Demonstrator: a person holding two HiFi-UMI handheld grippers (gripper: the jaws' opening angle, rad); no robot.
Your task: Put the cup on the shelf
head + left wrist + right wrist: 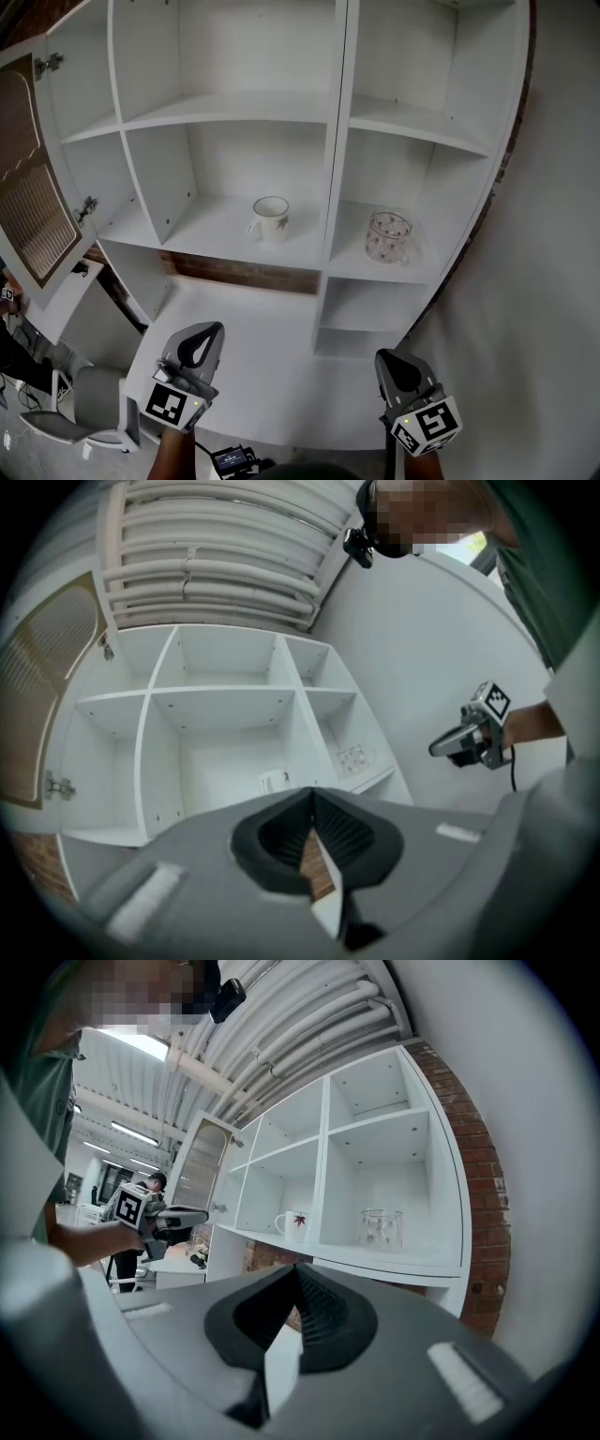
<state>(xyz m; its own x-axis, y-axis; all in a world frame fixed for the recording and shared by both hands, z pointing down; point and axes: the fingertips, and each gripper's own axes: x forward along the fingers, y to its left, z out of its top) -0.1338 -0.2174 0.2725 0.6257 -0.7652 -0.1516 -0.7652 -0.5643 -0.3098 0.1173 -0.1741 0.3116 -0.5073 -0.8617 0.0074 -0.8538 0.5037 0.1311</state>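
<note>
Head view: left gripper (204, 339) and right gripper (389, 364) both pressed together on nothing, low and well short of the shelf (206, 236), where the white mug (270, 217) stands upright nearer the left one, the glass cup (388, 236) nearer the right.

— Where am I working?
— A lab-like hall, I think: white ribbed ceiling ducts (309, 1026) above me, long strip lights (131, 1132), and a bare red brick wall (483, 1194) behind the white open-cubby shelf unit (337, 141).
</note>
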